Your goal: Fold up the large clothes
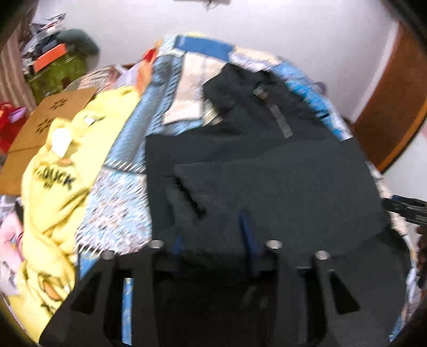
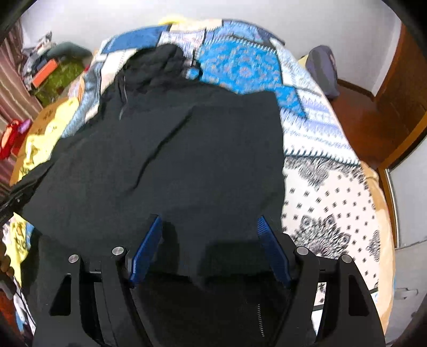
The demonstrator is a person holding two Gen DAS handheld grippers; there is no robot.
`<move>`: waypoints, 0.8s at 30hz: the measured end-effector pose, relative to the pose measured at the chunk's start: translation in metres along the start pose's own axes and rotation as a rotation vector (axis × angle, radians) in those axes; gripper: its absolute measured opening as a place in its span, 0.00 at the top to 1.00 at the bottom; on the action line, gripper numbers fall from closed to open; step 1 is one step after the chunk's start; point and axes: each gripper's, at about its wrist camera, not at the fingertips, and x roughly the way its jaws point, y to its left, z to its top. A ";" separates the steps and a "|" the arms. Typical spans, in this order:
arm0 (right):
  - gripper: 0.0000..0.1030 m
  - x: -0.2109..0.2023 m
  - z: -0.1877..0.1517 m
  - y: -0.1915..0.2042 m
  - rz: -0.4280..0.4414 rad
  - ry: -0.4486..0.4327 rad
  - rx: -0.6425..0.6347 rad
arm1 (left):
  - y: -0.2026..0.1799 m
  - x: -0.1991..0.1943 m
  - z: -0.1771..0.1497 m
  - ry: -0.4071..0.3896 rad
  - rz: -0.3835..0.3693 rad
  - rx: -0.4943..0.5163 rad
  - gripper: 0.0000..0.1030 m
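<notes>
Left gripper (image 1: 210,235): black frame with 2 blue fingers low in the left wrist view, over the near hem of the dark garment; jaws partly apart, nothing seen pinched between them, though blur hides the tips.
Right gripper (image 2: 209,235): black frame with 2 blue ribbed fingers (image 2: 146,251), jaws spread wide at 6 o'clock of the right wrist view; dark cloth lies under and between them, the pads not pressing on it.
Garment: large black jacket (image 2: 165,149) of matte fabric, lying on the bed, folded over itself with a layered edge running across; a grey zipper strip (image 1: 280,120) shows toward 12 o'clock in the left wrist view.
Garment place: middle of the bed, from the grippers out toward 12 o'clock, its crumpled far end (image 2: 160,64) up near the head of the quilt.
Bed cover: blue and white patchwork quilt (image 2: 315,138) with black floral print at 3 o'clock.
Yellow item: pale yellow sweatshirt (image 1: 56,186) with black lettering, at 9 o'clock beside the jacket, apart from it.
Farther left: brown cardboard box (image 1: 40,128) at 10 o'clock.
Far right: brown wooden door (image 2: 400,101) at 2 o'clock.
Backdrop: white wall (image 1: 267,24) at 12 o'clock.
</notes>
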 end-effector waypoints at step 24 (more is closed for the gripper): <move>0.32 -0.035 0.079 0.010 0.001 -0.157 -0.071 | -0.009 -0.043 0.077 -0.121 0.060 0.143 0.35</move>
